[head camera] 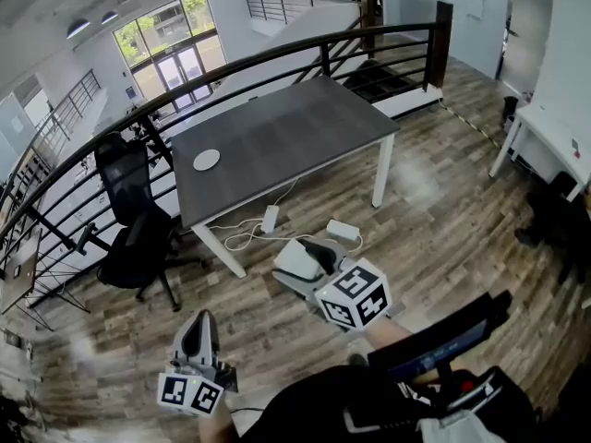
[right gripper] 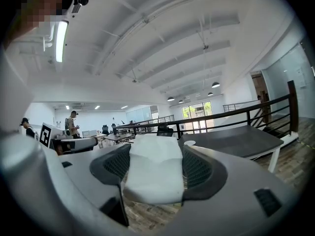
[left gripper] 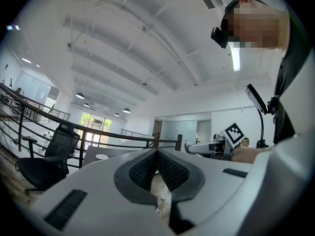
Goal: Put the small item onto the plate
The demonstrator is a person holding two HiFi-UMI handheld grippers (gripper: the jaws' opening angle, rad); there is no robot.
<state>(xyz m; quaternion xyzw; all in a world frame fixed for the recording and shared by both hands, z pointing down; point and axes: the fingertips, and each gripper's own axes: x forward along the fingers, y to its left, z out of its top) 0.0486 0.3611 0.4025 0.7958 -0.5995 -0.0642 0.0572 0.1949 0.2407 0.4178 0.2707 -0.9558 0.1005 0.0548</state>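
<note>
A small white plate (head camera: 206, 160) lies near the left end of the dark grey table (head camera: 295, 127); it also shows as a pale disc (right gripper: 190, 143) in the right gripper view. My right gripper (head camera: 300, 261) is held level above the wooden floor, short of the table, and is shut on a white foam block (right gripper: 152, 173) that fills the gap between its pads. My left gripper (head camera: 199, 332) hangs lower left, its pads (left gripper: 147, 168) pressed together at the tip with nothing between them.
A black office chair (head camera: 129, 220) stands left of the table by the dark railing (head camera: 277, 53). White cables and a power adapter (head camera: 271, 218) lie on the floor under the table. A white desk (head camera: 545, 137) stands at the right.
</note>
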